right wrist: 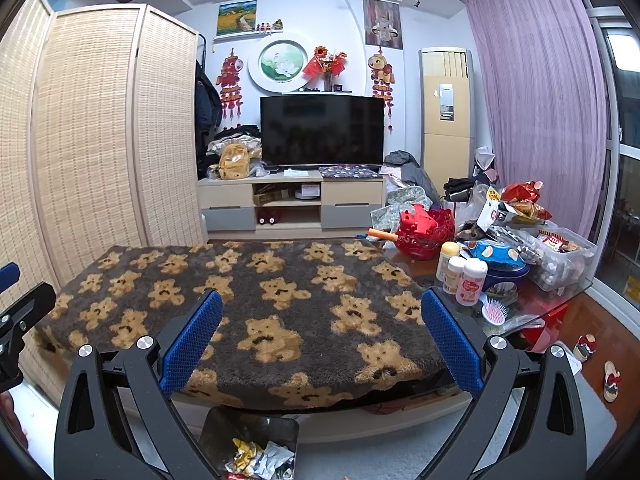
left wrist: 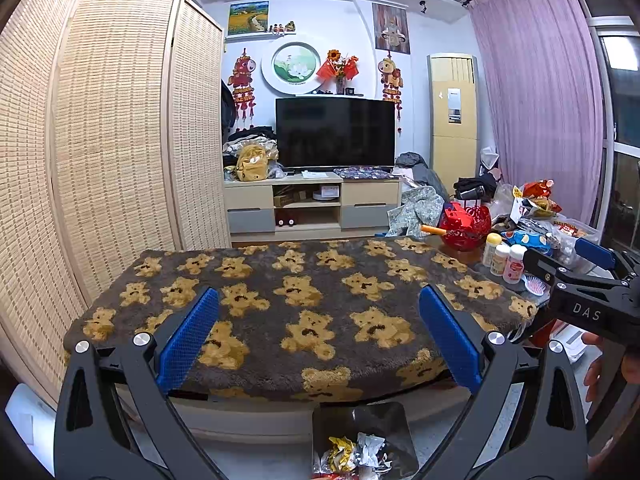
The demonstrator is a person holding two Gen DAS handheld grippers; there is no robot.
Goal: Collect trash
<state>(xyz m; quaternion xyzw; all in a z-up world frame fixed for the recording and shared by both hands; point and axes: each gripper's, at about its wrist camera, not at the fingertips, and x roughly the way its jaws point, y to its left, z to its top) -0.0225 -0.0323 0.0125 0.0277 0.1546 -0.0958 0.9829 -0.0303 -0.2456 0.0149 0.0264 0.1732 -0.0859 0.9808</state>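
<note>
A dark trash bin [left wrist: 362, 440] stands on the floor below the table's near edge, with crumpled yellow and silver wrappers [left wrist: 354, 456] inside; it also shows in the right wrist view [right wrist: 250, 444]. My left gripper [left wrist: 318, 336] is open and empty, held above the bear-pattern table cover [left wrist: 304, 280]. My right gripper [right wrist: 320, 336] is open and empty over the same cover [right wrist: 256, 292]. The right gripper's body shows at the right edge of the left wrist view [left wrist: 580, 292].
At the table's right end stand a red basket [right wrist: 426, 232], three small bottles [right wrist: 460, 272], a blue tin [right wrist: 504, 268], a pink hairbrush [right wrist: 494, 312], snack bags and a plastic box [right wrist: 560, 256]. A folding screen [right wrist: 88, 140] stands left, a TV stand [right wrist: 292, 200] behind.
</note>
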